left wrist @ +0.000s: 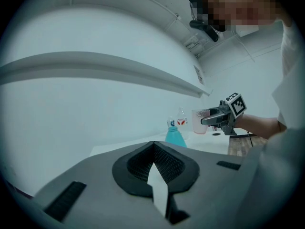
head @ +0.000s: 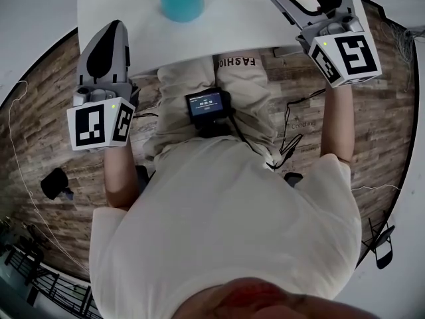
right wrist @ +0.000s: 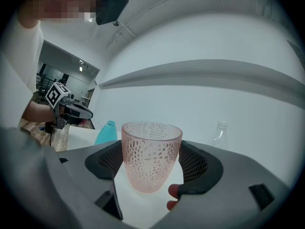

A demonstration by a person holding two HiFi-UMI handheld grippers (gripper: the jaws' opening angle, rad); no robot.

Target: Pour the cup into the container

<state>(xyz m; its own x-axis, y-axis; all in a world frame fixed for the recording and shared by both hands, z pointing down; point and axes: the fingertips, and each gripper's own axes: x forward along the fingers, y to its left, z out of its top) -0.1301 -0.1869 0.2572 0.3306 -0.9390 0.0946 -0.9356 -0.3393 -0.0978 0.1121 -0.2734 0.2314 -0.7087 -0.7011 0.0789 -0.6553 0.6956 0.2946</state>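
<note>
Pink, dimpled, tapered cup [right wrist: 151, 151] gripped by right gripper [right wrist: 153, 170].

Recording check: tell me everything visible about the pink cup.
The pink cup is a translucent tumbler, glass or plastic by its look. It has a dimpled wall and a smooth round rim, and it tapers toward its base. It stands upright between the black pads of the right claw, which press on its two sides. No contents can be made out. Whether its base touches the white table cannot be told.

Bare lab-like recording room: white table [head: 232, 18], wood-plank floor [head: 40, 131], trailing cables [head: 288, 116], plain white walls [left wrist: 71, 118].
</note>
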